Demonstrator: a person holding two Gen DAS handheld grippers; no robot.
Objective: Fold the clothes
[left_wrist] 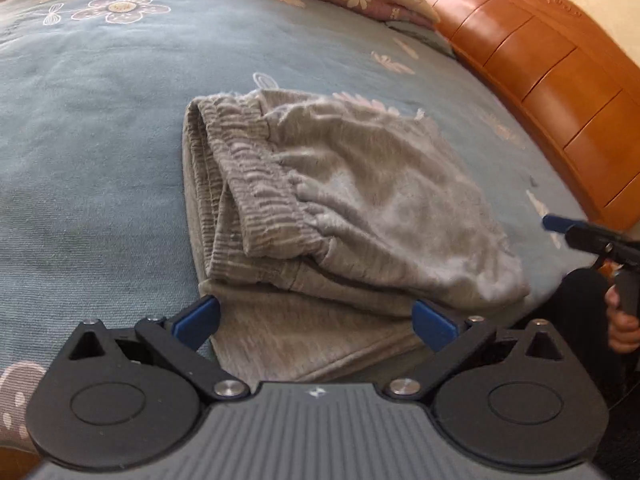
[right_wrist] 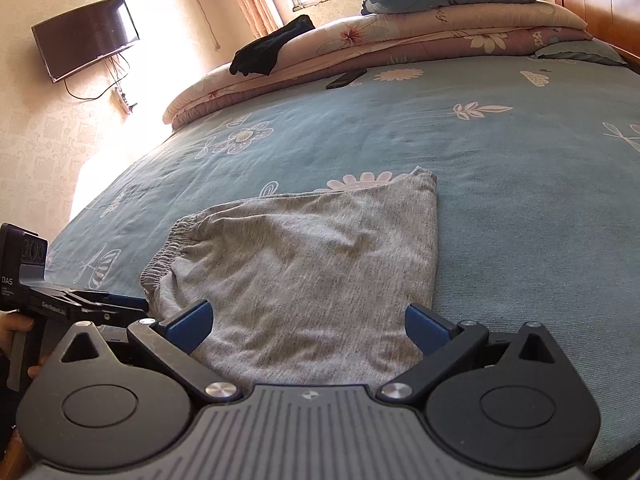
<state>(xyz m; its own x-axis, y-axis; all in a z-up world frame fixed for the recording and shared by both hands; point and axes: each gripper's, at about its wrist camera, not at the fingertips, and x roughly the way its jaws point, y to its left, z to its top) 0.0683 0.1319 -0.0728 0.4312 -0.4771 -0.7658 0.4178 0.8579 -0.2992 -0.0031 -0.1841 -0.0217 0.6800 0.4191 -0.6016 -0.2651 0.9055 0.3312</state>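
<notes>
A grey garment with a ribbed elastic waistband [left_wrist: 320, 208] lies folded over itself on the blue flowered bedspread [left_wrist: 100, 140]. My left gripper [left_wrist: 316, 320] is open, its blue fingers straddling the garment's near edge, holding nothing. In the right wrist view the same garment [right_wrist: 304, 276] lies flat, waistband at its left. My right gripper [right_wrist: 308, 326] is open over the garment's near edge, empty. The right gripper also shows in the left wrist view [left_wrist: 592, 240] at the far right, and the left gripper shows in the right wrist view [right_wrist: 72, 300] at the left.
Folded quilts and pillows [right_wrist: 400, 36] are stacked at the far side of the bed, with a black garment [right_wrist: 272, 48] on them and a dark phone [right_wrist: 346, 78] beside them. An orange wooden headboard [left_wrist: 540, 80] runs along the right. A TV [right_wrist: 86, 38] hangs on the wall.
</notes>
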